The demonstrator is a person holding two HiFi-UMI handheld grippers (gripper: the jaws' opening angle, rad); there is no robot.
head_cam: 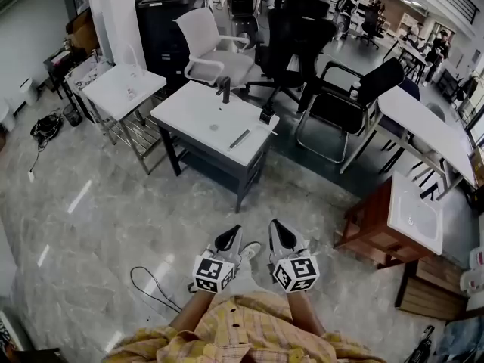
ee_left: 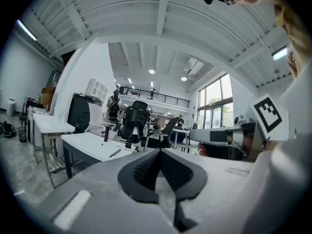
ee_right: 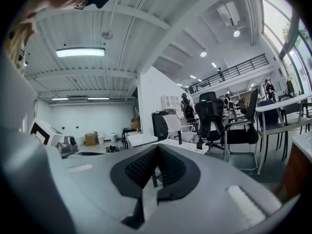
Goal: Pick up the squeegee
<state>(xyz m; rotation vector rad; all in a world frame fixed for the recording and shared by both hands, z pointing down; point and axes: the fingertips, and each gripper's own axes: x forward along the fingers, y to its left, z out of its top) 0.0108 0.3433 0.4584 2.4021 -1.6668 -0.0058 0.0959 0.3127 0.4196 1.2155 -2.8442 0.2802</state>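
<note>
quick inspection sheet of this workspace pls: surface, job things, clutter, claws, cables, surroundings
surface: white sink counter on a dark frame, across the floor from both claws
job's things: squeegee lying flat near the counter's right end, untouched
clutter: black tap and a small black object on the same counter
grippers: left claw and right claw both shut, empty, side by side
cables: black cable looped on the floor beside the left claw; a tangle at far left
surroundings: office chairs, a second white table, another sink at right
</note>
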